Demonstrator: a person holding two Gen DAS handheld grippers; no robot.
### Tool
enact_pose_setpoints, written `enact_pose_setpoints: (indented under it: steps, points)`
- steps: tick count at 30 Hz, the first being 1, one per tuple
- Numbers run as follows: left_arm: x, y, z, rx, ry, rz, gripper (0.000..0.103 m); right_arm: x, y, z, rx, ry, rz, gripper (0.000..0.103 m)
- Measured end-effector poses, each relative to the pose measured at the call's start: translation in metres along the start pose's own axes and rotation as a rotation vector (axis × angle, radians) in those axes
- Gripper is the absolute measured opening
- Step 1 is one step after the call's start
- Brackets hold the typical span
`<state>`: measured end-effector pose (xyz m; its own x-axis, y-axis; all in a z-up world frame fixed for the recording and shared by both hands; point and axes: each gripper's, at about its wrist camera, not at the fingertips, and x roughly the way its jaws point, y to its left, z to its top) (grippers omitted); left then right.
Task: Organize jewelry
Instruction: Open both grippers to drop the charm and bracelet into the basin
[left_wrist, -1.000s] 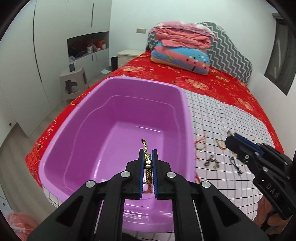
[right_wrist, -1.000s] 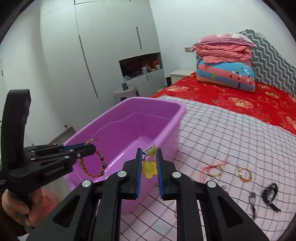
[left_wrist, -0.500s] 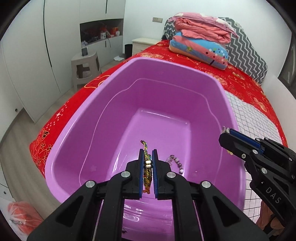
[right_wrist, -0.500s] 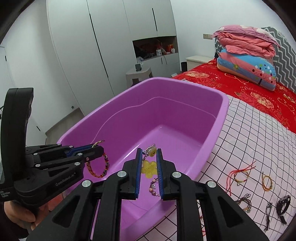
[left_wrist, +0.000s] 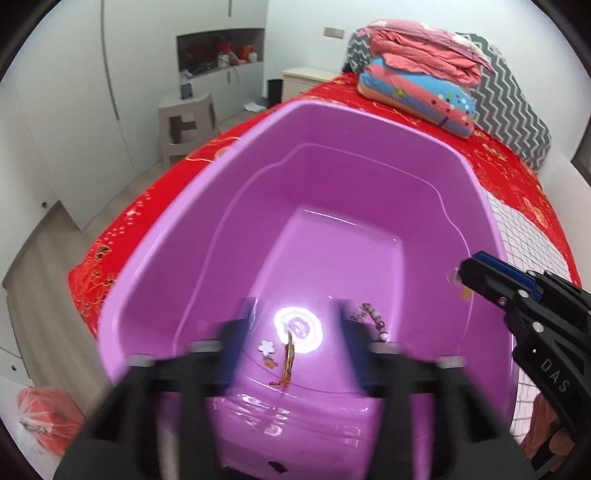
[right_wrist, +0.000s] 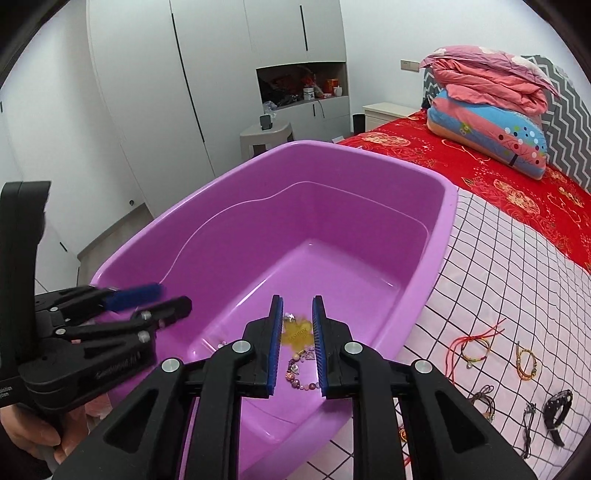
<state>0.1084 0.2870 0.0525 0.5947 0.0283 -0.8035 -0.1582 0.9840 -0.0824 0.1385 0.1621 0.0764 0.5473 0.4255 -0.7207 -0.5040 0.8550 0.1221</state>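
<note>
A purple plastic tub (left_wrist: 155, 258) (right_wrist: 447, 206) stands on the bed. My left gripper (left_wrist: 291, 332) is open over its near end, blurred by motion. A braided multicolour bracelet (left_wrist: 288, 358) is below the open jaws, free of them. A white flower charm (left_wrist: 266, 347) and a beaded bracelet (left_wrist: 371, 321) lie on the tub floor. My right gripper (right_wrist: 297, 343) is open above the tub. A yellow flower charm (right_wrist: 300, 334) with a bead chain (right_wrist: 299, 376) sits between its fingers, not gripped. The left gripper also shows in the right wrist view (right_wrist: 162, 301).
Several bracelets and cords (right_wrist: 476, 347) lie on the checked cloth (right_wrist: 498, 266) right of the tub. Folded quilts (right_wrist: 487, 110) are stacked at the head of the red bed. A stool (left_wrist: 186, 118) and white wardrobes stand to the left.
Both grippers have opened over the tub. The braided bracelet has left the left jaws and the yellow flower charm is loose between the right jaws. Both grippers moved further over the tub.
</note>
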Motion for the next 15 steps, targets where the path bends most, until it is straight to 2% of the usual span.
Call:
enact_pose_setpoints:
  steps: [2,4,8,15]
  points:
    - [-0.006,0.001,0.0,-0.006,-0.026,0.019,0.074,-0.003,-0.003,0.0,0.004,-0.006,-0.006,0.017]
    - [-0.008,0.002,0.0,-0.006,-0.025,0.023,0.077,-0.005,-0.004,-0.001,0.012,-0.013,-0.008,0.024]
    - [-0.013,0.004,-0.001,-0.017,-0.028,0.031,0.082,-0.013,-0.005,-0.004,0.014,-0.029,-0.007,0.028]
    - [-0.022,-0.001,-0.006,-0.016,-0.031,0.044,0.083,-0.027,-0.01,-0.009,0.027,-0.045,-0.007,0.032]
